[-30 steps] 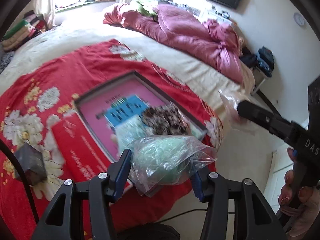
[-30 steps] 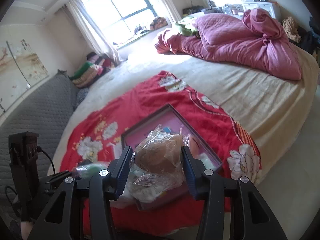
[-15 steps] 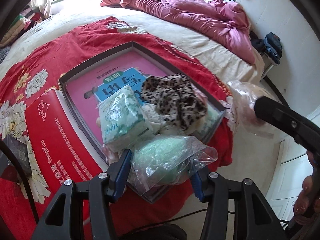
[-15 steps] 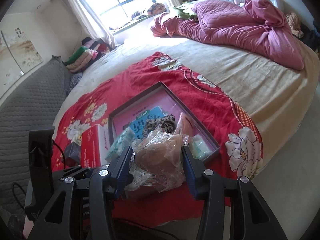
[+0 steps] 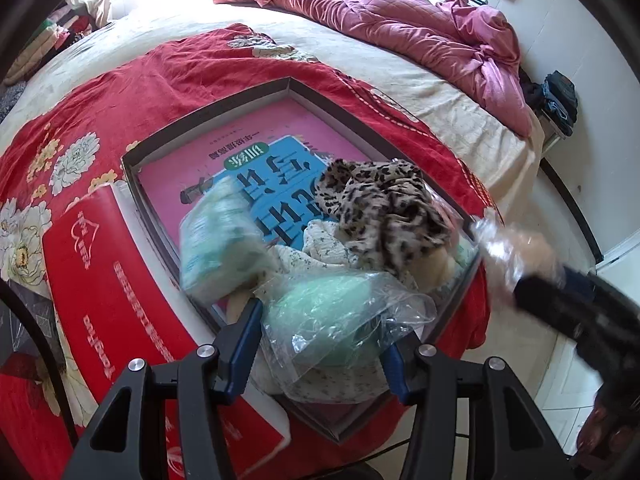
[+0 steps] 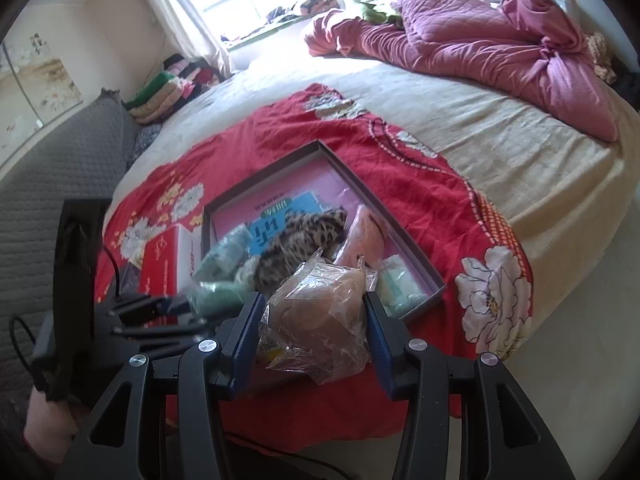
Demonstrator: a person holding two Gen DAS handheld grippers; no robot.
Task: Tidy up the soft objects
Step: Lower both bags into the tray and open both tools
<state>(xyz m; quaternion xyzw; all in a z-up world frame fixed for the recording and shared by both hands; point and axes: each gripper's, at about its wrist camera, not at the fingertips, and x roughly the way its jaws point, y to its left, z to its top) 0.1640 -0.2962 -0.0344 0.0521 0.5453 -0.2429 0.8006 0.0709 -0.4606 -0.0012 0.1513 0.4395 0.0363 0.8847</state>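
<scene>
My left gripper (image 5: 322,334) is shut on a clear bag with a soft green thing (image 5: 332,312) inside, hanging just above the near corner of a shallow dark box (image 5: 248,98) with a pink lining. In the box lie a leopard-print cloth (image 5: 384,204), a pale green packet (image 5: 218,240) and a white flowered cloth (image 5: 320,248). My right gripper (image 6: 312,338) is shut on a clear bag with a soft brown thing (image 6: 320,320), low over the box's near edge (image 6: 432,292). That brown bag (image 5: 516,248) shows blurred at the right of the left wrist view.
The box rests on a red flowered blanket (image 6: 420,196) spread over a cream bed (image 6: 500,128). A red carton (image 5: 104,280) lies left of the box. A crumpled pink quilt (image 6: 480,44) lies at the bed's far end. Pale floor (image 6: 580,320) lies right of the bed.
Both grippers have come down toward the box with their bags still held, so the box and its contents look larger and closer. The grips have not changed.
</scene>
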